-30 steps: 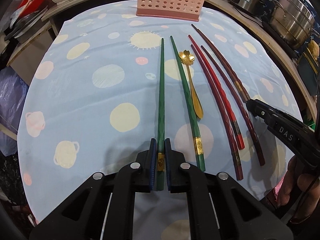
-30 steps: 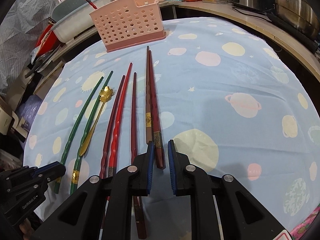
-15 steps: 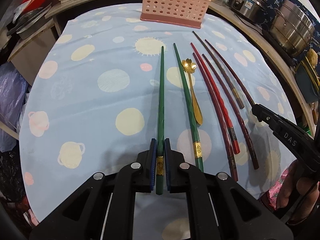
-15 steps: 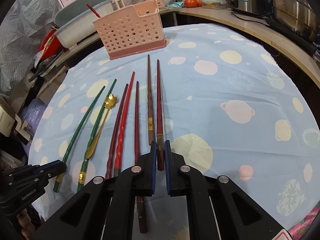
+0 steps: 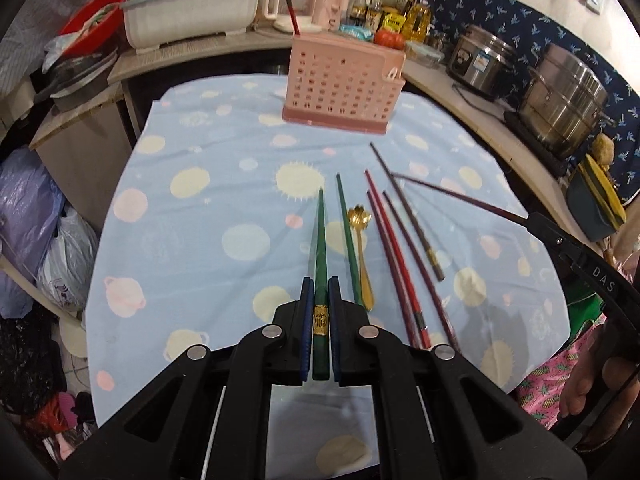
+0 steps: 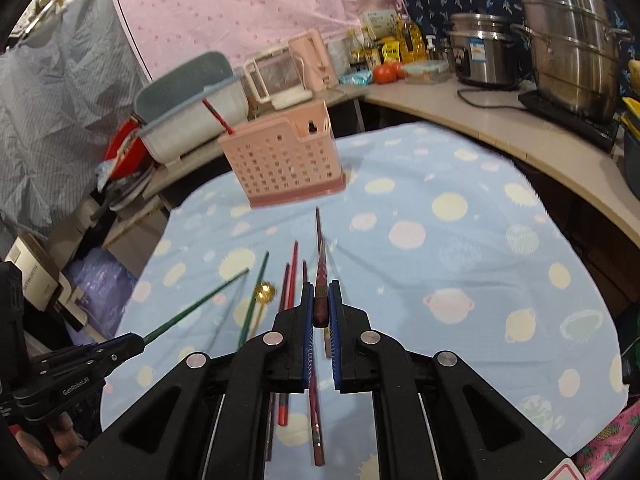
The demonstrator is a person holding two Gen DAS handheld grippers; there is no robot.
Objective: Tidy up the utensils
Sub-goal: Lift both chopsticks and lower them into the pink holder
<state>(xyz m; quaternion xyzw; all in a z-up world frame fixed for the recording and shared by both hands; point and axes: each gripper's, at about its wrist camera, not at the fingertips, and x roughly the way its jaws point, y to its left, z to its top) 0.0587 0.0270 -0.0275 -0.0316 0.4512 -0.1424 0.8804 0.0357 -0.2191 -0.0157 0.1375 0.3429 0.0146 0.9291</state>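
We have each hand-held gripper (image 5: 319,300) (image 6: 321,300) clamped on one chopstick, green chopstick (image 5: 320,240) left, dark red chopstick (image 6: 320,272) right, while the pink basket (image 5: 344,84) ahead holds none yet and six utensils lie below.

Table under a pale blue cloth (image 5: 192,240) printed with planets and suns

A pink perforated utensil basket (image 5: 344,80) stands at its far edge. Nearer lie a green chopstick (image 5: 347,236), a gold flower-bowled spoon (image 5: 362,252), two red chopsticks (image 5: 390,248) and two dark maroon ones (image 5: 416,224), roughly parallel.
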